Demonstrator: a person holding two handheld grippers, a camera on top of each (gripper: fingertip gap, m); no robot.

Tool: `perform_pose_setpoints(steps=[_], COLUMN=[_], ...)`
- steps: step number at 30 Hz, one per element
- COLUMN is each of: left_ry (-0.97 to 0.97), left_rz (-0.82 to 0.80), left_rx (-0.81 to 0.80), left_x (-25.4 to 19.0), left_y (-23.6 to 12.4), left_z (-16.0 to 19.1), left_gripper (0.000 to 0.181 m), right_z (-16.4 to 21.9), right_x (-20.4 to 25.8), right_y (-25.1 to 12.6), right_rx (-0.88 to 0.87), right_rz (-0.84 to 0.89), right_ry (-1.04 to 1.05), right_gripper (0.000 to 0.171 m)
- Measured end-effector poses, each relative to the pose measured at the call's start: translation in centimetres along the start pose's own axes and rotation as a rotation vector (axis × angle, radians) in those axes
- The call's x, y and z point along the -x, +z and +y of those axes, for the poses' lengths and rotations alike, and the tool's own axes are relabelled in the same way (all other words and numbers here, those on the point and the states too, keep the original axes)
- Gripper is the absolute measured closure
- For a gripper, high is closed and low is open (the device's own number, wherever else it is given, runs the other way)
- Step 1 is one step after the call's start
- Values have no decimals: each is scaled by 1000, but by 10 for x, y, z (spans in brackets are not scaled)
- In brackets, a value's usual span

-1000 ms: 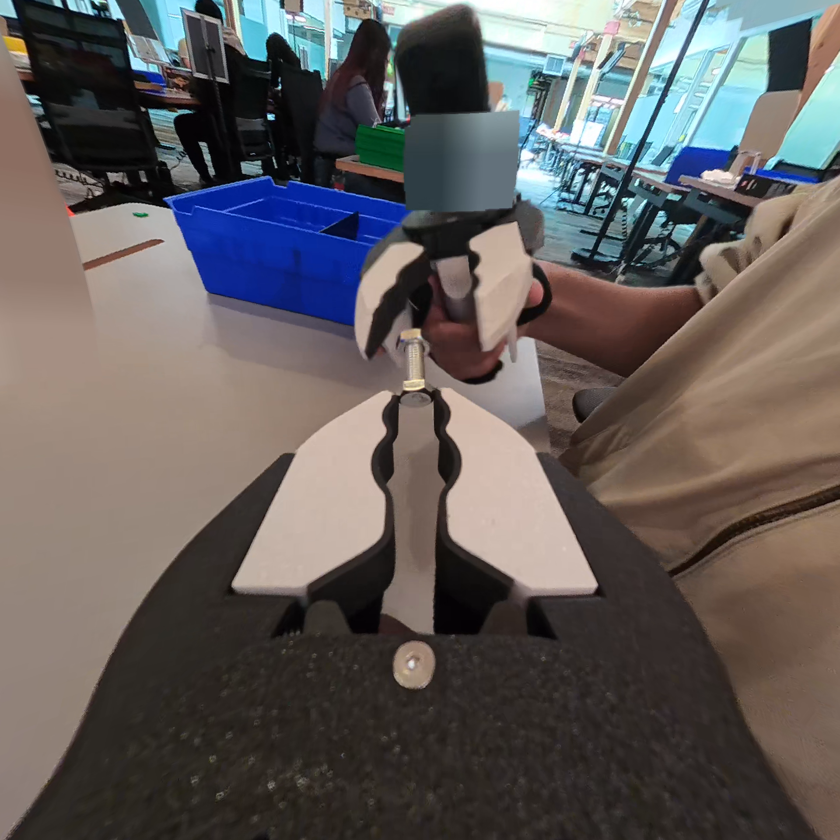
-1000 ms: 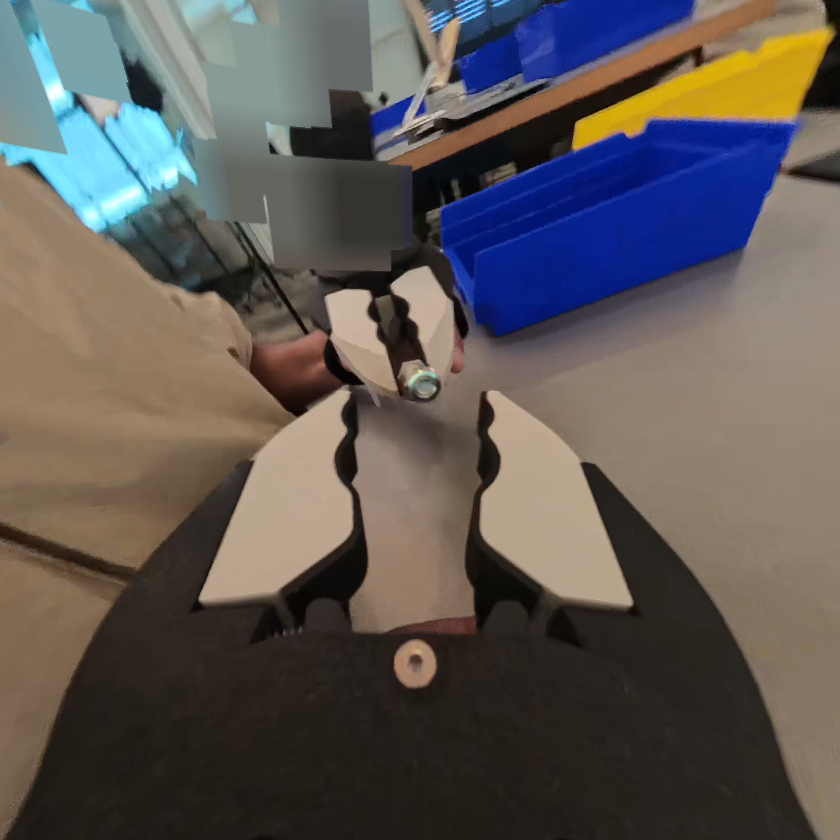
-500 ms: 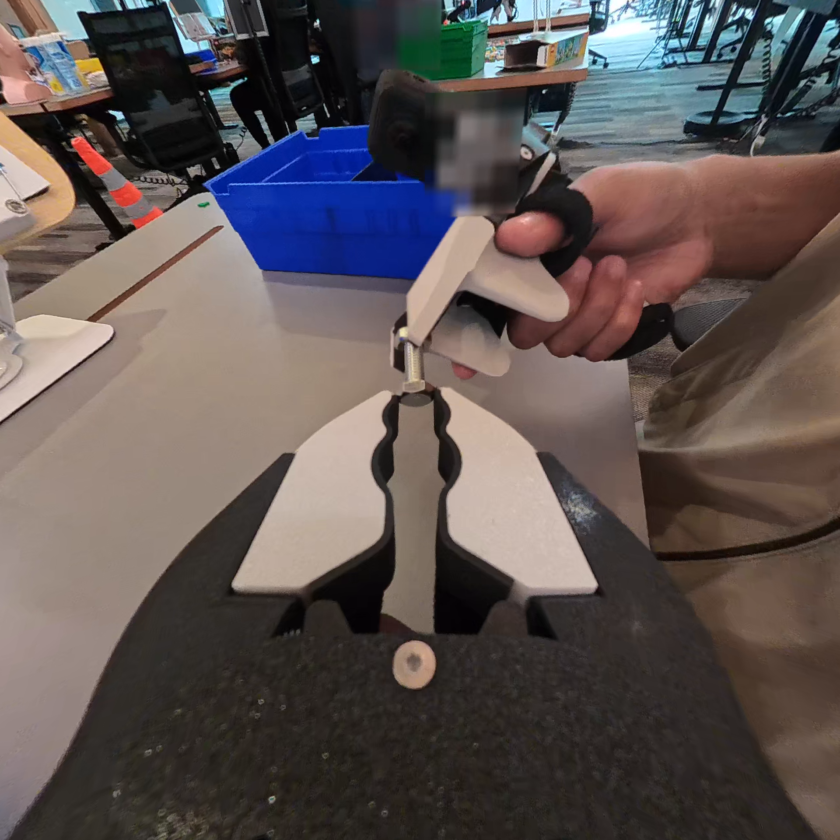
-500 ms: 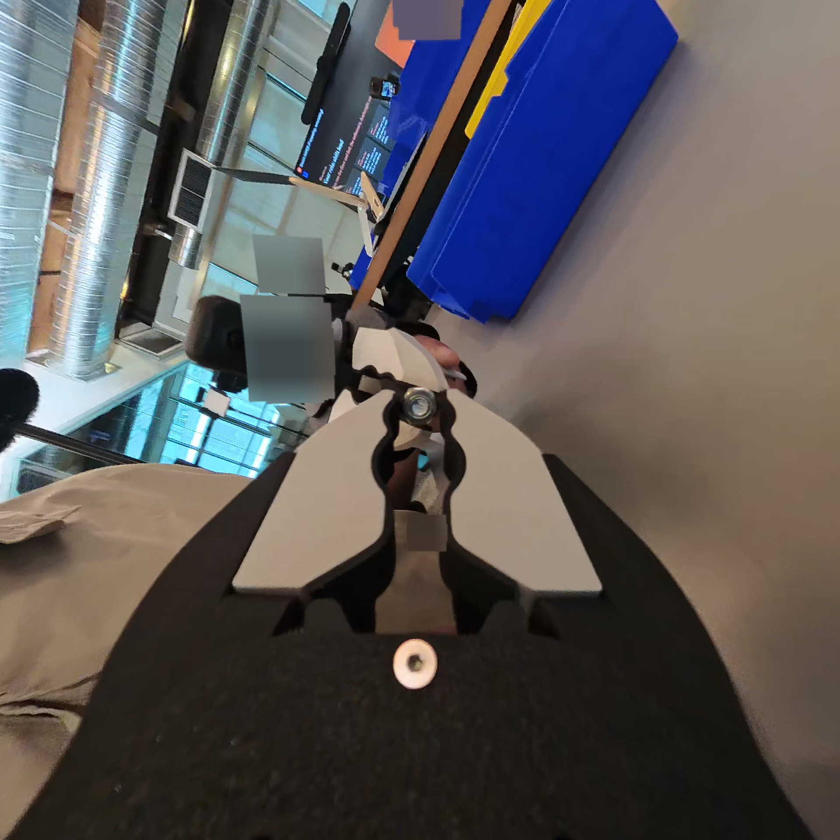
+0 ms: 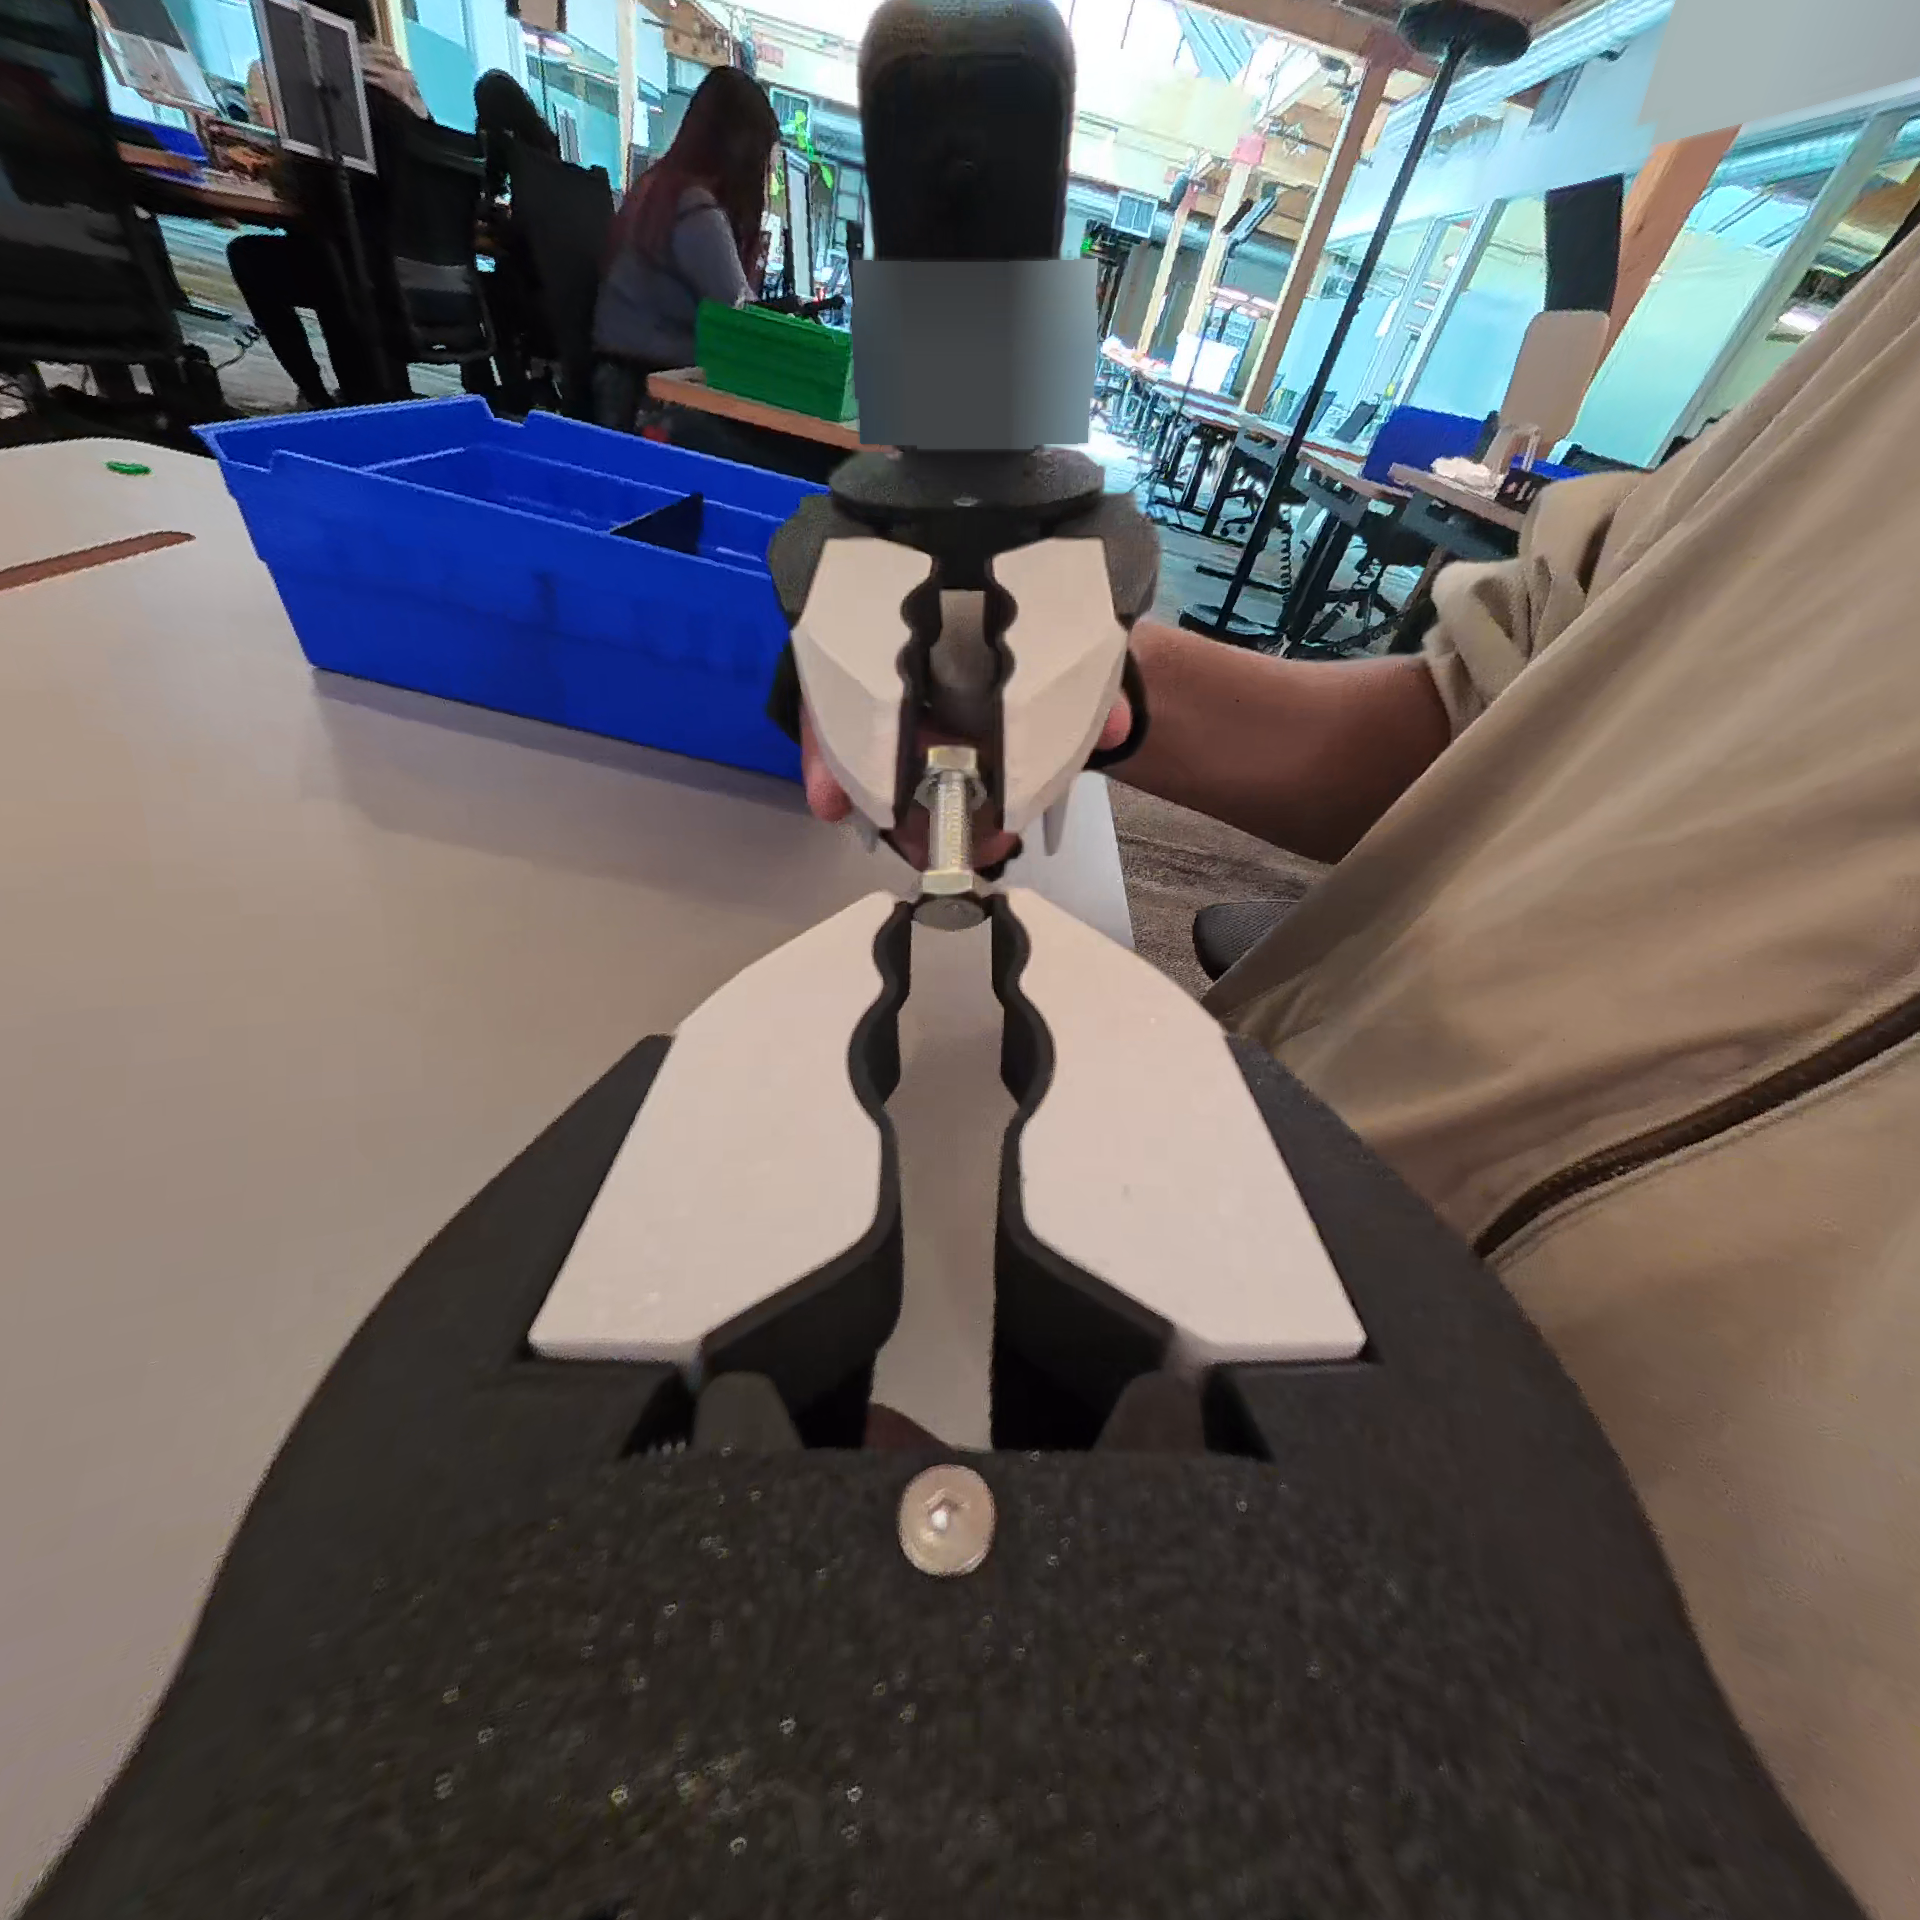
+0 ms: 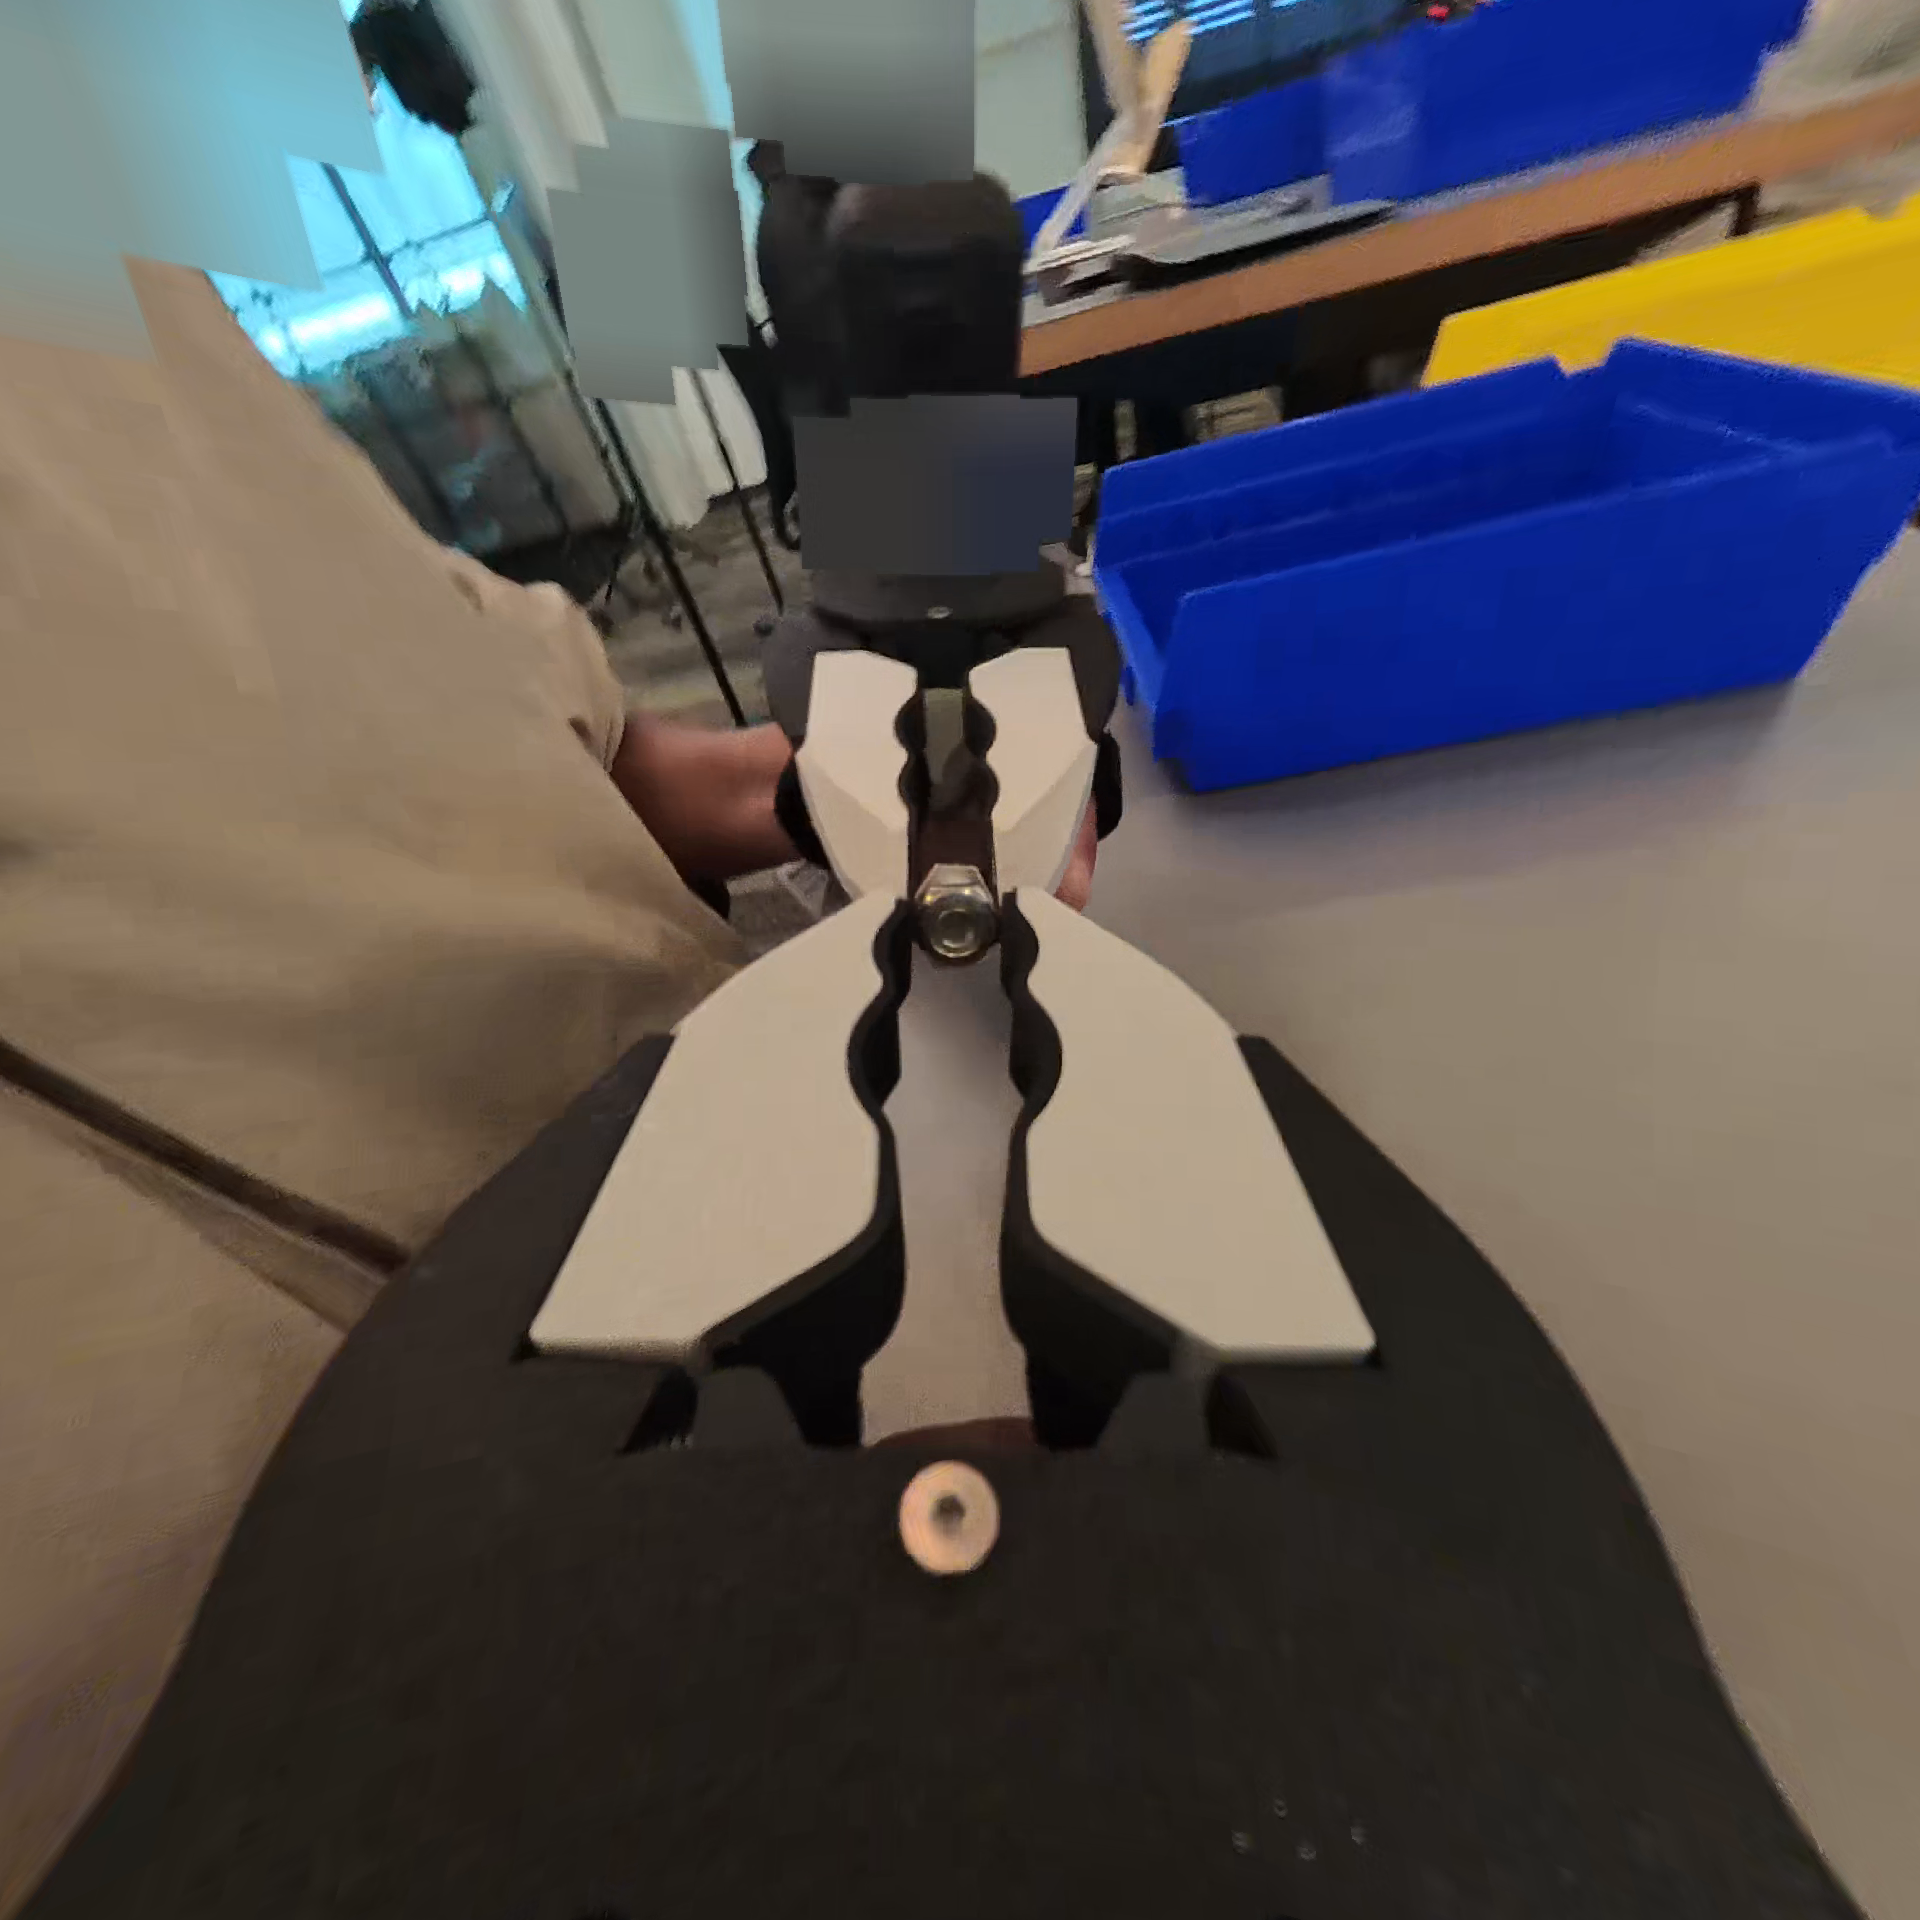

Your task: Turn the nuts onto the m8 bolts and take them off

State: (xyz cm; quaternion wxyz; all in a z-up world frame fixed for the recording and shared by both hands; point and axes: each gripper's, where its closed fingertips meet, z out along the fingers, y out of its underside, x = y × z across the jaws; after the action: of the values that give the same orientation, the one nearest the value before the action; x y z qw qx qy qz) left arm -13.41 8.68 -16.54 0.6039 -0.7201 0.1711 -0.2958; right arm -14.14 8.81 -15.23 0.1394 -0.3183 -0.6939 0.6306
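Note:
A silver M8 bolt (image 5: 951, 826) is held level between my two grippers above the grey table (image 5: 312, 935). My left gripper (image 5: 948, 920) is shut on the bolt's head end. A hex nut (image 5: 953, 764) sits near the far end of the thread. My right gripper (image 5: 951, 831) faces me upright, its white fingers closed around that nut. In the right wrist view, my right gripper (image 6: 956, 925) is shut on the nut (image 6: 951, 894), with the bolt's tip showing in its middle. The left gripper (image 6: 954, 862) holds the bolt just behind it.
A blue bin (image 5: 499, 592) stands on the table behind the grippers; it also shows in the right wrist view (image 6: 1507, 623), with a yellow bin (image 6: 1714, 301) beyond. The person's beige sleeve (image 5: 1662, 831) fills the right. The table edge (image 5: 1112, 883) lies just under the grippers. The tips of both grippers are at nearly the same place.
My right gripper was open around the bolt's tip, then shut on the nut and rolled far over. It now stands upright again, still shut. My left gripper has kept its hold.

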Motion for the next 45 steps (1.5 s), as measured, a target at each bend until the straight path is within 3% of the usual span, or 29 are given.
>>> perform_pose_setpoints(steps=[5,6,8,10,14,17,20,27,36,45], left_ry=[34,42,78,113,237,309,341,295,-75,-301], left_rz=[-31,-44,-101,-153,-266,-316,-329,-281,72,332], left_rx=[15,18,41,50,120,174,207,185,-40,-133], left_x=[3,5,12,20,30,34,34,27,-6,-26], left_y=[2,1,0,-3,-5,-4,0,2,-3,-6], left_z=[2,2,4,3,9,16,22,21,-2,-9], left_gripper=[167,167,167,167,167,167,166,167,167,167], right_z=[1,-1,-6,-2,16,19,24,18,-4,-14], right_x=[-2,-1,-4,-15,-30,-33,-34,-26,4,24], right_y=[-1,-2,-3,-5,-5,-6,-4,1,-1,-2], right_rx=[30,18,-19,-25,-87,-196,-209,-139,6,-7], right_rz=[-85,-82,-40,43,170,163,180,166,-19,-126], right_ry=[-66,-70,-8,109,470,746,812,657,-16,-305], right_gripper=[155,150,120,114,121,133,147,157,157,157])
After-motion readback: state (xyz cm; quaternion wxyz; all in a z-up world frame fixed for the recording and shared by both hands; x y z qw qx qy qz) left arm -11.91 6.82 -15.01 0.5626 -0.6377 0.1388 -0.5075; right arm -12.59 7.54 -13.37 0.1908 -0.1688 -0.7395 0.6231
